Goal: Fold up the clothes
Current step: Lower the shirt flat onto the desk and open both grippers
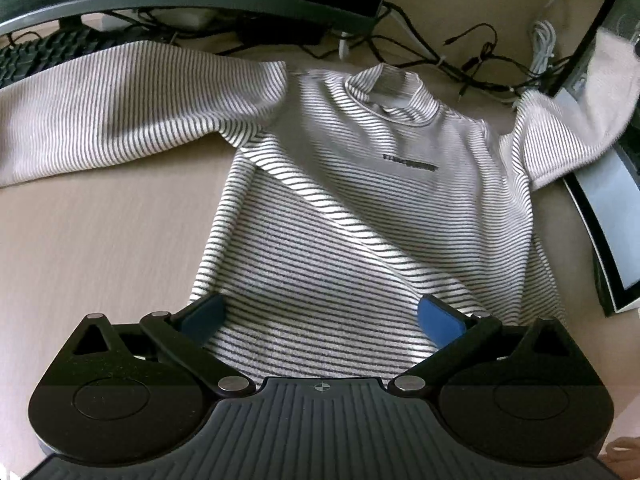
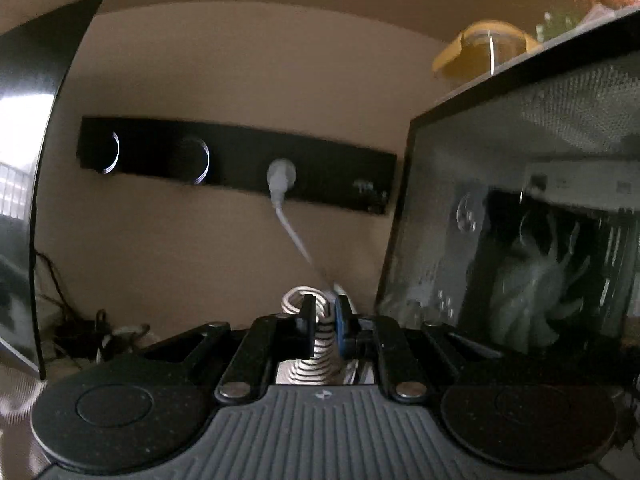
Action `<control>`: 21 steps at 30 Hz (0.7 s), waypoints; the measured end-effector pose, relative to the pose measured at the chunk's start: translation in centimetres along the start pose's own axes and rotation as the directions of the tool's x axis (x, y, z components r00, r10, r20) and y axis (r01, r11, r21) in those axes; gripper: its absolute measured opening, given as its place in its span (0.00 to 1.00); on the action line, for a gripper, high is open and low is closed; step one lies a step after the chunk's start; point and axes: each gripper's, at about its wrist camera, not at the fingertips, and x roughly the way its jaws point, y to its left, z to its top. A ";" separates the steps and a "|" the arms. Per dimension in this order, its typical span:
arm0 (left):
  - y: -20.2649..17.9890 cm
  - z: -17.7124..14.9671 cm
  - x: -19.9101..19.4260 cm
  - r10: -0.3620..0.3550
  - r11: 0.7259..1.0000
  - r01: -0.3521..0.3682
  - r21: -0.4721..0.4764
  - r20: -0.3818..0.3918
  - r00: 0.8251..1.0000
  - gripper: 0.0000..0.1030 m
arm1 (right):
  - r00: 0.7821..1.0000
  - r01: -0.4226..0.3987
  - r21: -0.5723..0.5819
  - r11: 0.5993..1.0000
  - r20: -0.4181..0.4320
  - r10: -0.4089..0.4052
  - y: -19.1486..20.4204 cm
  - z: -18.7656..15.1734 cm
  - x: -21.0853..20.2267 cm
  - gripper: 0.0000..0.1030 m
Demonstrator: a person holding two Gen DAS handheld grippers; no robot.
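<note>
Across the pale wooden desk (image 1: 100,232) lies a white long-sleeved knit top with thin dark stripes (image 1: 360,200), spread face up with its collar at the far side and its hem near the left wrist camera. Its left sleeve stretches out flat to the left; its right sleeve rises off the desk at the far right, lifted toward a dark glass-sided computer case (image 2: 540,220). The left hand-held gripper (image 1: 320,320) hovers over the hem with its blue-padded jaws wide apart and nothing between them. The right hand-held gripper (image 2: 323,320) has its jaws pinched together on a bunch of striped fabric, judged to be that raised sleeve's end.

The knit looks soft, light and limp, so it should drape and sag from any single hold and slide easily on the smooth desk. Cuffs, hem corners and shoulder seams seem the best places to grip, since doubled edges bunch less.

A small dark line of print crosses the chest, too blurred to read.
</note>
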 end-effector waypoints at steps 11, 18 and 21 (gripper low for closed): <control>0.1 -0.7 -0.8 -0.013 1.000 0.013 0.024 0.000 1.000 1.00 | 0.974 -0.019 -0.019 1.000 -0.225 0.015 1.8 -6.7 -0.4 0.10; 0.4 -1.1 -1.3 -0.020 0.999 0.020 0.045 -0.005 1.000 1.00 | 0.922 -0.142 0.107 0.984 -0.346 0.171 3.0 -10.2 -3.4 0.42; 0.3 -1.6 -1.7 -0.037 0.998 0.038 0.055 -0.012 0.999 1.00 | 0.861 -0.218 0.210 0.953 -0.419 0.289 4.9 -12.3 -5.1 0.43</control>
